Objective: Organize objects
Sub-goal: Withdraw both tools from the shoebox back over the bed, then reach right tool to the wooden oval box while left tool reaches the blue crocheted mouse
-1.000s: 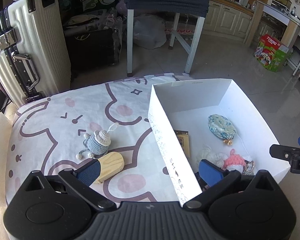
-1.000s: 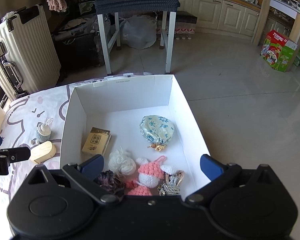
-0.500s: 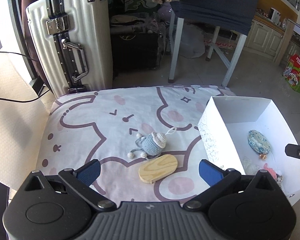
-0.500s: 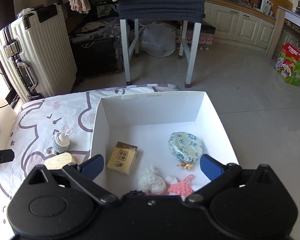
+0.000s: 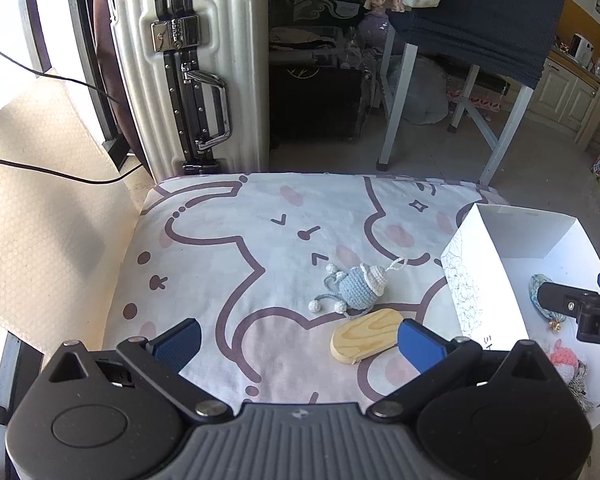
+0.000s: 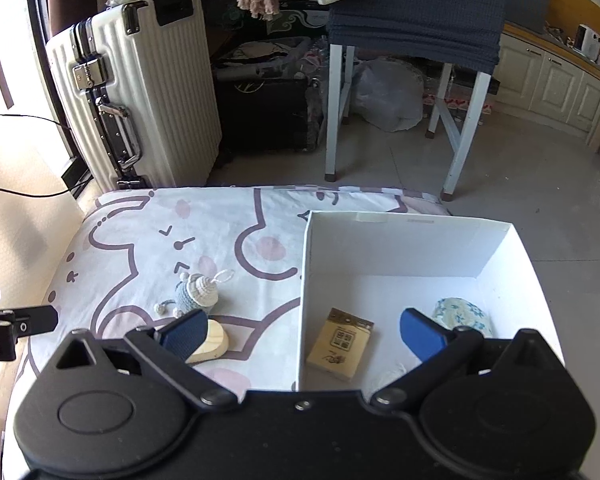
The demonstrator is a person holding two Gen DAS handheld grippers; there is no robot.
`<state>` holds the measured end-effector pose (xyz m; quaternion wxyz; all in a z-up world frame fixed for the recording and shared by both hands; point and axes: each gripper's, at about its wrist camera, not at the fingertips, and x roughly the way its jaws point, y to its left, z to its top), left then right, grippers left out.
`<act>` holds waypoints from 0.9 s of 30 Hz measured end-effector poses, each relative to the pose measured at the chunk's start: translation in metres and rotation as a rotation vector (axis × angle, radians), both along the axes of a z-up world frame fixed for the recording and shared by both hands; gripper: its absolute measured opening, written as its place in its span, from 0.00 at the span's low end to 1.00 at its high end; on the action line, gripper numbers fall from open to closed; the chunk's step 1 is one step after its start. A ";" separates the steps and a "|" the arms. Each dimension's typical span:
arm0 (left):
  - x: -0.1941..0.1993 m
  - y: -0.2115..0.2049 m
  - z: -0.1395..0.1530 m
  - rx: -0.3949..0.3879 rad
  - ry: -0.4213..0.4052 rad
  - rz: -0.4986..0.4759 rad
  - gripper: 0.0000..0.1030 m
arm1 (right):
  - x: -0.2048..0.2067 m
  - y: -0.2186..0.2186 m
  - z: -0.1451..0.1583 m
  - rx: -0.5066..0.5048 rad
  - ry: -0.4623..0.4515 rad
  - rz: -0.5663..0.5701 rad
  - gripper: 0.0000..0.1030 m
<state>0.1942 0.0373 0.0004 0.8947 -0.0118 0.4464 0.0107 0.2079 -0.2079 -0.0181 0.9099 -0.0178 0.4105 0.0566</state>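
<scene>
Far left, beyond the bed: a white ribbed suitcase (image 5: 196, 76) standing upright on the floor. Nearer, a printed sheet (image 5: 228, 248) with purple cartoon outlines and pink spots.

Left gripper (image 5: 296, 340) held above the near part of the sheet, jaws spread wide, nothing between the blue fingertips (image 5: 178, 338).

On the sheet, left of the box: a crocheted blue-grey charm (image 5: 358, 288) with a cream cap and a loop of cord, lying on its side. Just near of it and touching its dangling cords, a flat oval wooden piece (image 5: 366, 334), partly under the left gripper's right fingertip in the left wrist view.

Right gripper (image 6: 302, 332) likewise wide apart and empty, straddling the left wall of the box, one fingertip over the wooden piece, the other over the box interior.

To the right, a white open box (image 6: 404, 240) resting on the bed. Inside, near the left wall: a small tan card packet (image 6: 340, 344) lying flat. Further right: a blue floral pouch (image 6: 466, 314). At the near right, seen from the left wrist: a pink crocheted item (image 5: 566, 362) beside some tangled cord.

Far right, on the floor behind: white chair legs (image 6: 336, 112) under a dark blue draped cloth (image 6: 416, 12).
</scene>
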 end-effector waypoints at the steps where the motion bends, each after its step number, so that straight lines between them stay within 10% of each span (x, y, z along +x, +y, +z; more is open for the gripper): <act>1: 0.001 0.001 0.000 0.000 0.001 0.004 1.00 | 0.001 0.004 0.000 0.000 0.000 0.008 1.00; 27: 0.045 0.013 -0.022 -0.053 0.053 0.039 1.00 | 0.026 0.041 -0.029 -0.040 -0.039 0.114 1.00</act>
